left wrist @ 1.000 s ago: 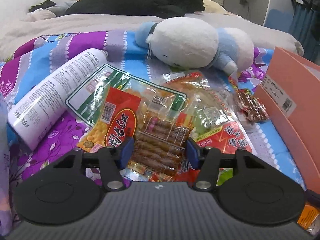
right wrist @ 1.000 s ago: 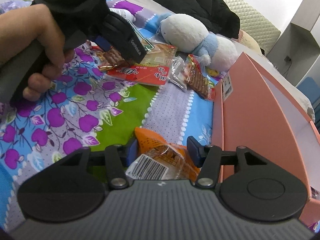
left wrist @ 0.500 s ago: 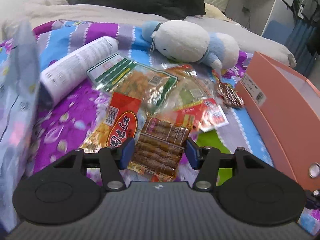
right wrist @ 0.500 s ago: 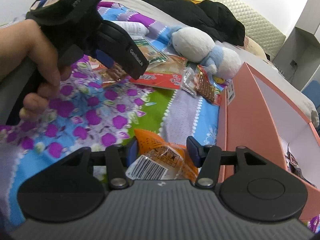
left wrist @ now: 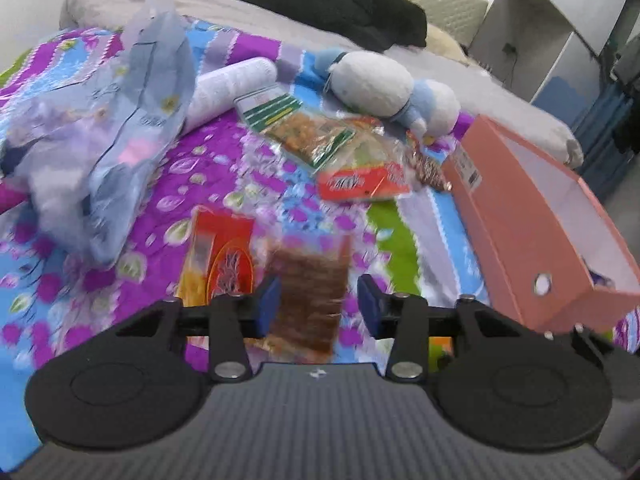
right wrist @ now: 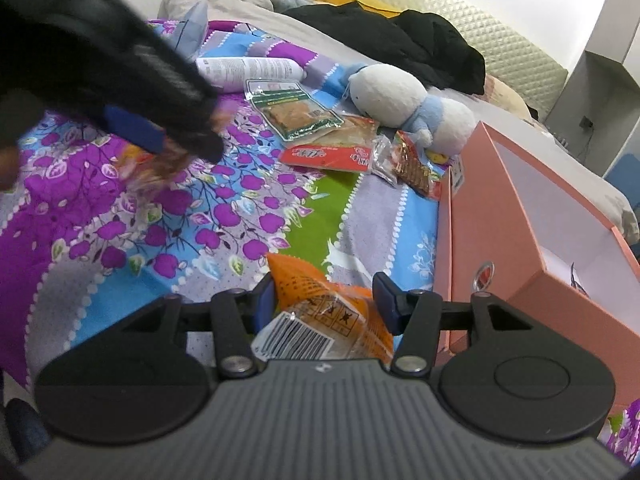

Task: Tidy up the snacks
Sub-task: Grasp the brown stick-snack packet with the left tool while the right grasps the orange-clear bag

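My left gripper (left wrist: pixel 319 300) is shut on a clear pack of brown sausage sticks (left wrist: pixel 310 286), with a red and yellow snack pack (left wrist: pixel 218 258) hanging beside it, both lifted above the bedspread. From the right wrist view it shows as a blurred black shape (right wrist: pixel 160 136) at upper left. My right gripper (right wrist: pixel 325 300) is shut on an orange snack bag (right wrist: pixel 320 320) with a barcode, just left of the open pink box (right wrist: pixel 500 216). More snack packs (right wrist: pixel 304 116) lie near the plush toy (right wrist: pixel 400 96).
A white spray can (right wrist: pixel 248 72) lies at the back of the flowered bedspread (right wrist: pixel 200 220). A pale blue plastic bag (left wrist: pixel 112 132) stands at left. Dark clothes and pillows lie beyond. A grey cabinet (left wrist: pixel 540 32) stands at right.
My left gripper has lifted and pulled back with the sausage pack and the red pack, away from the pile. My right gripper has kept the orange bag and drifted slightly beside the box.
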`<state>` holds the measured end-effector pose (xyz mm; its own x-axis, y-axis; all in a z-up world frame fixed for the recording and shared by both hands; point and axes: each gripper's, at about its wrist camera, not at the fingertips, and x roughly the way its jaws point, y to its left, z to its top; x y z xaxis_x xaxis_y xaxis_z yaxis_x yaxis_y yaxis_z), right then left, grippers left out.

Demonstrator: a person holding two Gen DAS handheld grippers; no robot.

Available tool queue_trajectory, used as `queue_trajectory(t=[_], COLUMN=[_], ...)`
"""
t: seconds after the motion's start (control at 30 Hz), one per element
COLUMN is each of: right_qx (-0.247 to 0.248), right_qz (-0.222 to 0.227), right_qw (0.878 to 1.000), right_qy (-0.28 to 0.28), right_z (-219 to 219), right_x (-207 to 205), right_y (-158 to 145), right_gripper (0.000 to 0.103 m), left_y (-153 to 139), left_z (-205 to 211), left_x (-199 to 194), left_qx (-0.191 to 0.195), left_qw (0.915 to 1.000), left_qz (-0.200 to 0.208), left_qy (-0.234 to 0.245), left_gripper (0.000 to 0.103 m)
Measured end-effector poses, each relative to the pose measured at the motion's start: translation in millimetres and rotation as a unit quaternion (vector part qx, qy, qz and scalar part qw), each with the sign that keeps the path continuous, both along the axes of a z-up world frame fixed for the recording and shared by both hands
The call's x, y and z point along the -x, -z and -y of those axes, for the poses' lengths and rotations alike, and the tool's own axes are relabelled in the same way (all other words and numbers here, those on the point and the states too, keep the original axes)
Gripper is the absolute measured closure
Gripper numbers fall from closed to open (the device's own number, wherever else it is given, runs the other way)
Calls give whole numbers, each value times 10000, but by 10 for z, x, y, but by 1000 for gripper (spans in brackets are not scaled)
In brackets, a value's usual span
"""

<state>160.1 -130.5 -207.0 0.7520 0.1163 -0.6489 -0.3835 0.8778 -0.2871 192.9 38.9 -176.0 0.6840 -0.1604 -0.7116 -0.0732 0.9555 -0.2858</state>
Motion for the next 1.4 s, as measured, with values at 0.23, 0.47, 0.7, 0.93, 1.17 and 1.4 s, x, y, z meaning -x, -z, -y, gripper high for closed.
queue_trajectory(t=[0.23,0.47,0.7,0.93,1.17,1.4], right_qx=[-277,-1034,-1715,-1856,-1710,-1592], right_qz=[-117,-354,-776,-1111,-999,-926], right_qw=[9995,9932,9773,9718,9756,9773], right_qy=[-106,409,973,935,951,1044], right_z=[8,203,396,377,464,573], right_x=[-7,16,-36,-58,-31,-6], right_y=[73,-32,59,189,115,114], right_gripper=[41,18,18,23,31,31], left_y=[100,173,270,394,538,651], left_z=[-236,-269,-100,111,230,344], left_x=[198,187,50,-116,-281,-409], left_qx=[224,360,236,-103,-687,-1154], left_qw=[9996,9989,9973,9967,9938,9903], left_qz=[35,301,494,325,202,84], left_qy=[-167,9,498,739,852,770], left_gripper=[51,27,20,19,19,14])
